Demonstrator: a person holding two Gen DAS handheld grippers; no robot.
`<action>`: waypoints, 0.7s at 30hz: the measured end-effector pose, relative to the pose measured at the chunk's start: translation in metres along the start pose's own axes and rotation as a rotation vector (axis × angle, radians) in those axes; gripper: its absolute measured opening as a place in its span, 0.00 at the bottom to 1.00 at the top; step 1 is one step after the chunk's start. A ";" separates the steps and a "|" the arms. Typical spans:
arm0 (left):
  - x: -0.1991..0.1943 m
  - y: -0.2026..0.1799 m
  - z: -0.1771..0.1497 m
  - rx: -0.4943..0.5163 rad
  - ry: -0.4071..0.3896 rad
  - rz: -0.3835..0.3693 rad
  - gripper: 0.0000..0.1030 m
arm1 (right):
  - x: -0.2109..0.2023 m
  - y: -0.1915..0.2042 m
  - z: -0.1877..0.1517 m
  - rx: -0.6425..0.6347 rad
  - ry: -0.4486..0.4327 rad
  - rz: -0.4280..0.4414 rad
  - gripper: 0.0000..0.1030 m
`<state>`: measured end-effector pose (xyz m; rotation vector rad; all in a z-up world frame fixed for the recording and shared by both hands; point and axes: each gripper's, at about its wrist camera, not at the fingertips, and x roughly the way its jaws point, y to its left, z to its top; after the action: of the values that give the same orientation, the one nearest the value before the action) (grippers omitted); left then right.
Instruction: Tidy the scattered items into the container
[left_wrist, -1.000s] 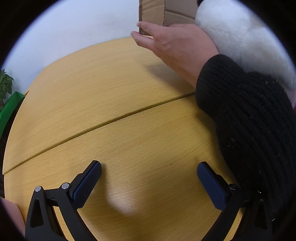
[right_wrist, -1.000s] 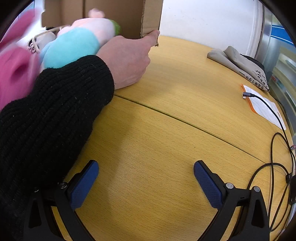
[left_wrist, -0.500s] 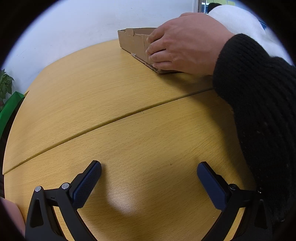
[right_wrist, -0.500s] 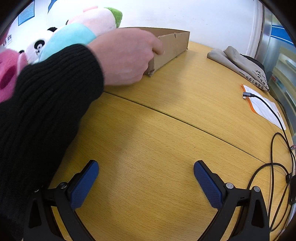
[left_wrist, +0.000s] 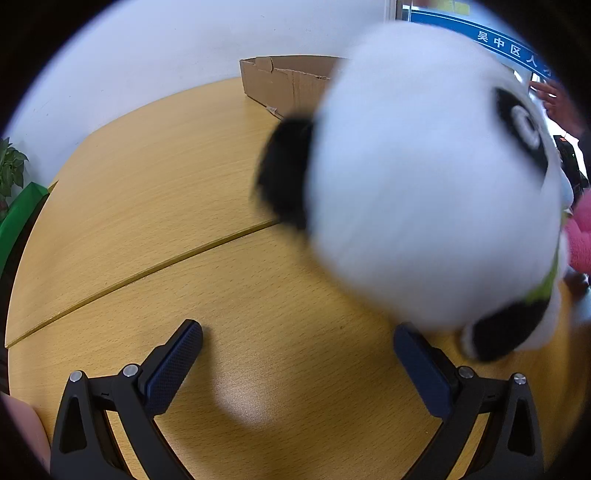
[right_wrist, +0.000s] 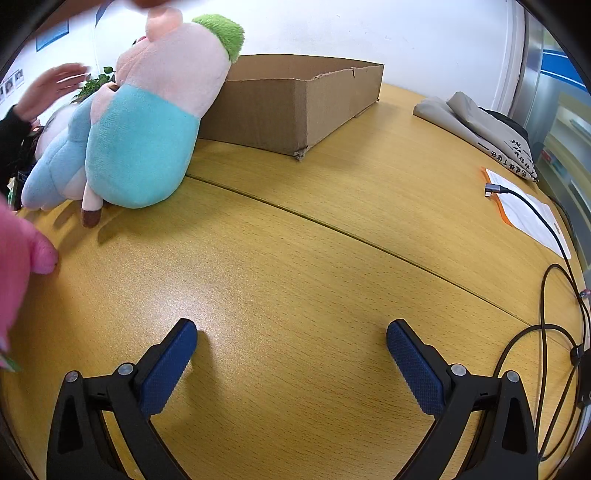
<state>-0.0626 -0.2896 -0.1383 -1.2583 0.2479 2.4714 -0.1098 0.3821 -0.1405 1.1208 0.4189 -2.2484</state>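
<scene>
Noting the helper's hand withdrawn, cardboard box (right_wrist: 295, 99) now set at 12 o'clock and plush toys (right_wrist: 147, 122) scattered on desk (right_wrist: 295, 258), both hand-held grippers (left_wrist: 295, 365) (right_wrist: 291, 354) rest spread, empty; tidying may begin.

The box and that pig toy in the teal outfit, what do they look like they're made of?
The box looks like plain brown corrugated cardboard, matte, with ragged torn top edges. The pig toy looks like soft plush fabric with a short fuzzy nap and a shaggier green tuft, probably stuffed, judging by its rounded shape.

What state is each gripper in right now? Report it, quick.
Left gripper: open, holding nothing; blurred panda plush beside it.
Right gripper: open, empty, over bare table.
</scene>
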 end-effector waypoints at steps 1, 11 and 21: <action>0.000 0.000 0.000 0.000 0.000 0.000 1.00 | 0.000 0.000 0.000 0.000 0.000 0.000 1.00; 0.000 -0.001 0.000 0.000 0.000 0.000 1.00 | 0.000 0.000 0.000 -0.001 0.000 0.001 1.00; 0.000 -0.001 0.000 0.000 0.000 0.001 1.00 | 0.000 0.000 0.000 -0.023 -0.001 0.018 1.00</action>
<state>-0.0627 -0.2887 -0.1386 -1.2587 0.2479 2.4721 -0.1096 0.3817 -0.1403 1.1079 0.4324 -2.2230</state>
